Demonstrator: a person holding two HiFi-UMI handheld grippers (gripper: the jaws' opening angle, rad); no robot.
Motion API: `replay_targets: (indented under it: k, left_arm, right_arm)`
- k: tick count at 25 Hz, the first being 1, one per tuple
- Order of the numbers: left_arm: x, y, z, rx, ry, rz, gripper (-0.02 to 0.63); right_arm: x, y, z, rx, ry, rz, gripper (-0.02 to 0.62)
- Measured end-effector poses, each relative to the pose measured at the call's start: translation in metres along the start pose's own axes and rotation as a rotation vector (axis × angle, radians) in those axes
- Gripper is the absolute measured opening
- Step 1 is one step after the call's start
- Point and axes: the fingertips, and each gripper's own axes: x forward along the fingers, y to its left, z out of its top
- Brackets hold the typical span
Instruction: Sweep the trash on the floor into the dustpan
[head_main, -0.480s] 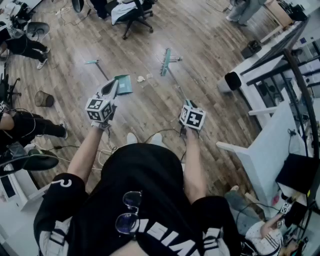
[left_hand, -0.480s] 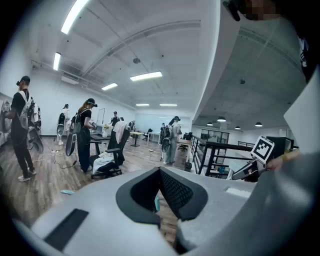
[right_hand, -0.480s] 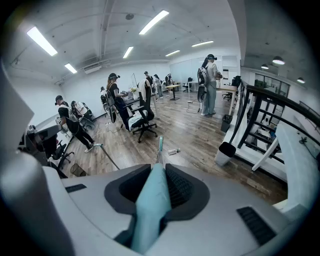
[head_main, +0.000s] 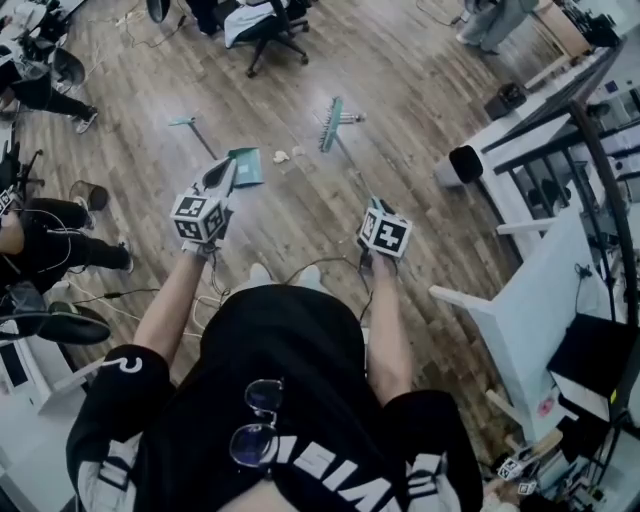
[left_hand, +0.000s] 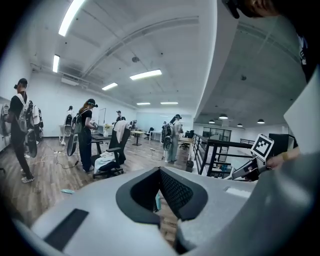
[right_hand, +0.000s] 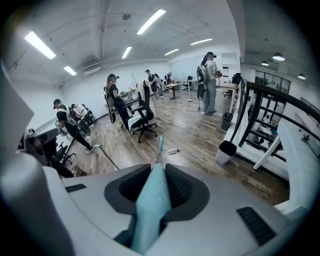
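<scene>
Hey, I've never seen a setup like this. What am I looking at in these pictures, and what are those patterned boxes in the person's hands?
No robot here: a person stands on a wooden floor with a two-jaw gripper in each hand. The patterned cubes are part of the grippers. The top-down picture comes from a head camera, the other two from cameras riding on the grippers. The right gripper is shut on a teal broom. The left gripper seems shut on a thin teal handle, likely that of the dustpan. White trash lies between dustpan and broom head.
</scene>
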Motion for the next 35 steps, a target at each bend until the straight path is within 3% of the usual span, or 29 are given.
replay_targets:
  k: [9,16,28,35]
  left_arm:
    - [0.023,-0.026,0.003,0.002,0.002,-0.019,-0.002]
    - [0.055,-0.021,-0.003,-0.014,0.022,-0.051,-0.002]
    - [0.200,0.013,0.031,-0.022,0.037,-0.168,-0.002]
    - [0.270,0.073,0.055,-0.052,0.041,-0.191,-0.002]
  right_arm:
    - [-0.001,-0.029,0.011,0.024,-0.005,-0.010,0.083]
    - [0.012,-0.038,0.022,0.064,-0.007,-0.019,0.083]
    - [0.076,-0.073,0.089,0.104,0.012,-0.155,0.083]
    - [0.123,-0.060,0.146,0.110,0.033,-0.206,0.083]
